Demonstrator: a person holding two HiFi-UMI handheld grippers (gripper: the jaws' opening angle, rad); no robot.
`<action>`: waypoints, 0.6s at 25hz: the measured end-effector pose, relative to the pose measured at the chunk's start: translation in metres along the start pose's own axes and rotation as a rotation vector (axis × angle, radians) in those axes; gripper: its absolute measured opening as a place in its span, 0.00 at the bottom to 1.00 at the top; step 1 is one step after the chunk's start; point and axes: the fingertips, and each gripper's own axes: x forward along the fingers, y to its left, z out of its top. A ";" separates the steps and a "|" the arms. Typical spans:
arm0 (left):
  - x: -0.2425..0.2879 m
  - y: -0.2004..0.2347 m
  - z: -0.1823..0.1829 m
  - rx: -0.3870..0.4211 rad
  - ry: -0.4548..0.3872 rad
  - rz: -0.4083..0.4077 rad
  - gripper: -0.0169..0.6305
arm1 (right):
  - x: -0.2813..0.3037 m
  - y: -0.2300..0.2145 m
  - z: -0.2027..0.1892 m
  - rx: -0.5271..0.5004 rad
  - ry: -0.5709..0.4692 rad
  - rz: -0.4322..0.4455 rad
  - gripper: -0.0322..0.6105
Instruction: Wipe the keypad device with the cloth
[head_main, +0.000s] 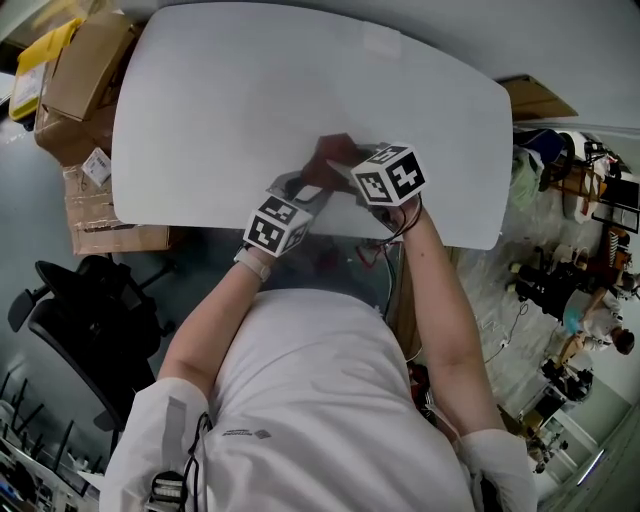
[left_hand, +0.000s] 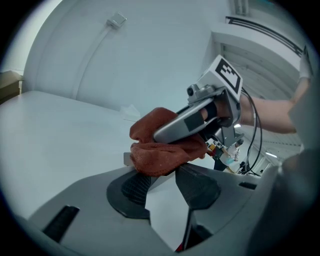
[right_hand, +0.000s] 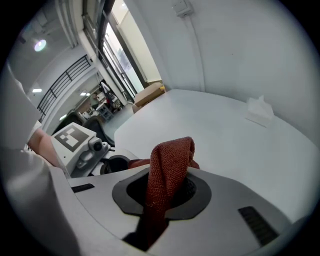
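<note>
My right gripper (right_hand: 167, 176) has its jaws clamped on the rust-red cloth (right_hand: 171, 152). A fold of it stands up out of the pads, and the rest trails down between them. My left gripper (left_hand: 161, 173) has its jaws apart, with their tips set on a pale grey slab, the keypad device (left_hand: 126, 159). Only one edge of that device shows, because the cloth lies bunched on top of it.

Both grippers meet over the near edge of the white table (head_main: 250, 90), about midway along that edge. The device is there too, just above the tabletop, with the cloth pressed onto it from the right. In the left gripper view, one right jaw lies across the top of the cloth, with folds bulging above and below it.

The rest of the tabletop is bare white out to its far edge. Cardboard boxes (head_main: 85, 60) are stacked off the table's left end. A black office chair (head_main: 90, 310) stands on the floor below the table's near left corner.
</note>
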 end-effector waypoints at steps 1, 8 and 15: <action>0.000 0.000 0.000 -0.001 0.004 0.000 0.27 | -0.004 0.001 0.000 0.019 -0.022 0.008 0.15; -0.006 -0.001 0.005 0.054 0.035 -0.018 0.25 | -0.046 -0.007 0.005 0.098 -0.349 -0.129 0.15; -0.041 -0.021 0.035 0.095 -0.026 -0.062 0.25 | -0.125 -0.001 0.002 0.167 -0.664 -0.313 0.15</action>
